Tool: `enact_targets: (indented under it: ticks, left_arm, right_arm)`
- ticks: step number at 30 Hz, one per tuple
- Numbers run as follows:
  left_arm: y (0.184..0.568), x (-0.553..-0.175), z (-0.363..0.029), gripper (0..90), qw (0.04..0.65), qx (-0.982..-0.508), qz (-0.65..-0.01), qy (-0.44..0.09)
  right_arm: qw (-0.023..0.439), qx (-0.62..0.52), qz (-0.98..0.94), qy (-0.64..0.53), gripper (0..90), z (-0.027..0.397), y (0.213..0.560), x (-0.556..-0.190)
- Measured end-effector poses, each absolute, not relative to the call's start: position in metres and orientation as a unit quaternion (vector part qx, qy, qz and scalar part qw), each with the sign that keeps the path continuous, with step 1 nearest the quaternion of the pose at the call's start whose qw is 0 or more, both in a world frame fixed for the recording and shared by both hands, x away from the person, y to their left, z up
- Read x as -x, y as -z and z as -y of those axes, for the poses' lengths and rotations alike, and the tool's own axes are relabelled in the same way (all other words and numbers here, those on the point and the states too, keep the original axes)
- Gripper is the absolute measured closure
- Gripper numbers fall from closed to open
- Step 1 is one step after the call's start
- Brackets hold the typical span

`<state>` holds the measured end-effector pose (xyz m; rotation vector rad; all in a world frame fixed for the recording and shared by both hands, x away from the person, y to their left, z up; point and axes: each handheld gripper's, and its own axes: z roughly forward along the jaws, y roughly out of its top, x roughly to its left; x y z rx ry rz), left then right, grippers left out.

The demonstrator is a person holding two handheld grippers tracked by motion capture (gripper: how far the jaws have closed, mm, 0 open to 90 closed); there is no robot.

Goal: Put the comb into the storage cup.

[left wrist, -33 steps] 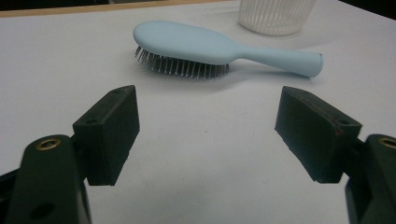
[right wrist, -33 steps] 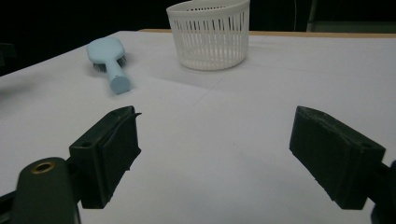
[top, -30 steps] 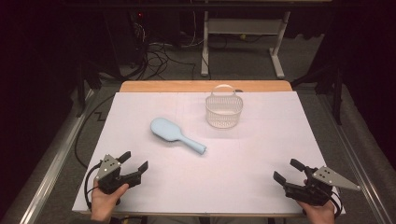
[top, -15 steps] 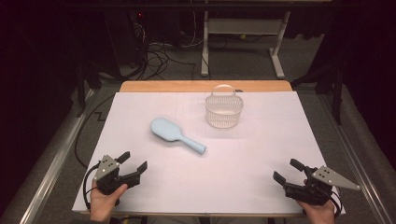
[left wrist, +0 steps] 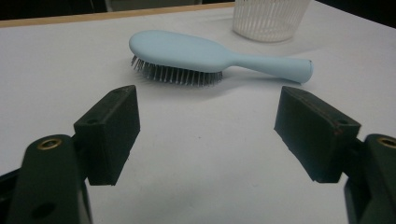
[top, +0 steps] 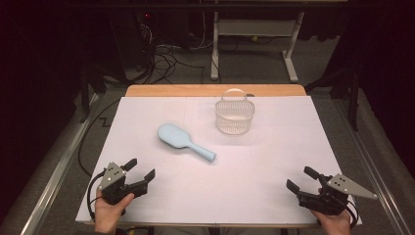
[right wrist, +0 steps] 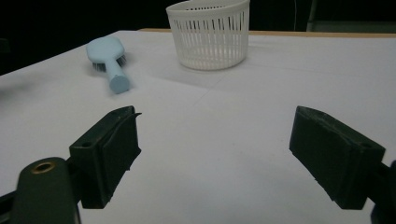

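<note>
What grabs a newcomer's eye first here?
The pale blue hairbrush lying bristles down mid-table, handle toward the near right. Behind it to the right stands a white slatted basket. Both grippers, left and right, sit open at the near corners, holding nothing.

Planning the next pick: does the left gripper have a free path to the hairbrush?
Probably yes. The left gripper has its jaws open and faces the hairbrush across bare table; the basket stands off beyond.

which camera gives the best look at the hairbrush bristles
The left gripper view: the hairbrush lies close, side-on, bristles down on the table. The right gripper view shows it farther off, handle end first; the high view shows its smooth back.
</note>
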<state>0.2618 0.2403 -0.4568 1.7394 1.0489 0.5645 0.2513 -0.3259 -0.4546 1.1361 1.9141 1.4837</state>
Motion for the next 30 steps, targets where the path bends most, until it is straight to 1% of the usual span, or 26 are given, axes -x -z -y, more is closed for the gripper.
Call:
enact_targets:
  ticks: [24, 30]
  left_arm:
    - [0.45, -0.267, -0.23, 22.8, 0.506, -0.719, -0.423, -0.22]
    - [0.449, -0.267, -0.228, 24.5, 0.504, -0.72, -0.422, -0.222]
  right_arm:
    - [0.23, -0.409, -0.699, -0.539, 16.3, 0.324, 0.455, -0.253]
    - [0.231, -0.411, -0.699, -0.539, 16.4, 0.325, 0.455, -0.252]
